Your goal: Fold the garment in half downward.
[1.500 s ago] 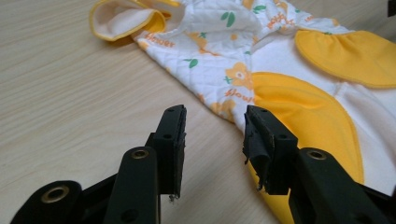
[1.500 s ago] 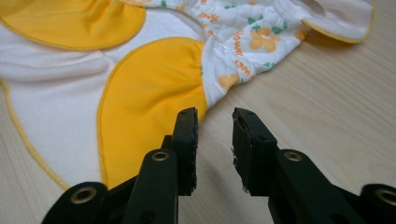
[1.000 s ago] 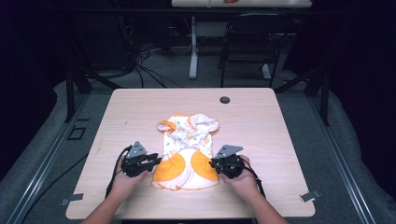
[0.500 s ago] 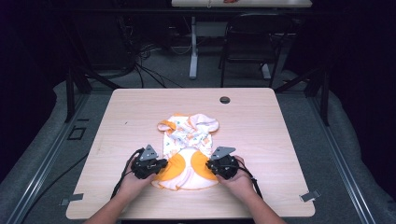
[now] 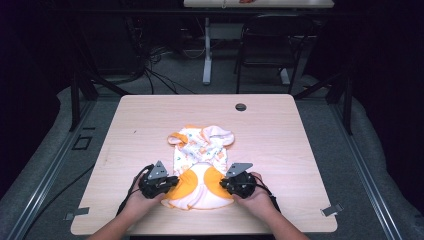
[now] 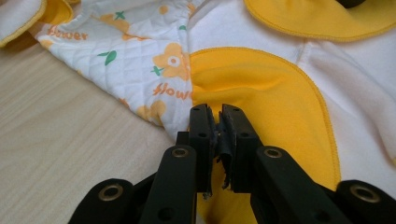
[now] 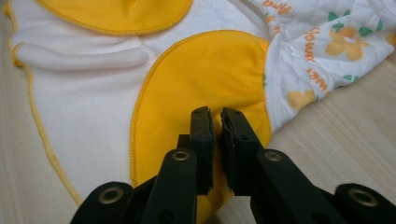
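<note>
The garment (image 5: 200, 170) is lying at table (image 5: 280, 145) centre, its near hem toward 6 o'clock. The left gripper (image 5: 170, 183) is sitting at the hem's 9 o'clock edge and the right gripper (image 5: 224, 184) at its 3 o'clock edge, each over an orange panel (image 6: 261, 93).

Both pairs of jaws are standing nearly pressed together. Whether fabric is being pinched cannot be told.

For a sound grasp, judge that each jaw pair should be taking the panel edge equally, keeping the hem level.

The fingertips are hiding the cloth directly beneath them, and both hands are partly covering the hem corners.
</note>
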### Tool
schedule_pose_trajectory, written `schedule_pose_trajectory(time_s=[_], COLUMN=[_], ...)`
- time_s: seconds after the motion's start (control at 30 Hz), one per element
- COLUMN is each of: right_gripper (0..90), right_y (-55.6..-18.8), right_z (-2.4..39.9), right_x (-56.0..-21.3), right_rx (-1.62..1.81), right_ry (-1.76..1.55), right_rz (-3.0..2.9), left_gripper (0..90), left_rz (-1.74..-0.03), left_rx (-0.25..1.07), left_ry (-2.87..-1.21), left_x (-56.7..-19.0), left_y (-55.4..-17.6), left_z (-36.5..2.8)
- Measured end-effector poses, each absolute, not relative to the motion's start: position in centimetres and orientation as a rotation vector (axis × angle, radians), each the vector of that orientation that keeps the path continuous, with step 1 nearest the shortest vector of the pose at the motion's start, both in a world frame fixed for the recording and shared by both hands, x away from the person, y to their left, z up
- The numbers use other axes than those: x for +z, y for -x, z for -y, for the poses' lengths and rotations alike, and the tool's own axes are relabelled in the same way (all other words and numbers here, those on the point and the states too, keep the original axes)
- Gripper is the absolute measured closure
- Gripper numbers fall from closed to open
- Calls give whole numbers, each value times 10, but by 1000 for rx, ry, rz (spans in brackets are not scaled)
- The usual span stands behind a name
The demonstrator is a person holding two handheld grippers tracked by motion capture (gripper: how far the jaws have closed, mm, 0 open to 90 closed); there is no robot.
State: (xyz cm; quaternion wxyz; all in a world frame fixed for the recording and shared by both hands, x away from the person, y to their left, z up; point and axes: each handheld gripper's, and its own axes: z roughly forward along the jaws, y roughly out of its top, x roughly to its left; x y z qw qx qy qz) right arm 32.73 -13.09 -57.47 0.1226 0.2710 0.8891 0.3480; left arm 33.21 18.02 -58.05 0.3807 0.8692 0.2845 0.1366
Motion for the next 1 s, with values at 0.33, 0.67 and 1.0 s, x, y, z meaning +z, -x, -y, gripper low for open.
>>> schedule_pose_trajectory(time_s=[0.33, 0.67, 1.0], right_gripper=[828, 828, 861], right_y=[-308, -296, -303], right_z=[128, 129, 127], right_x=[-573, -572, -556], right_rx=[1000, 1006, 980], right_ry=[-727, -702, -670], right_rz=[-2650, -2679, -2724], left_gripper=[829, 829, 733], left_rz=[-705, -709, -681], left_rx=[328, 287, 301], left_ry=[-2257, -2270, -2287], left_x=[-578, -576, -565], left_y=[-314, -301, -308], left_z=[-182, -183, -182])
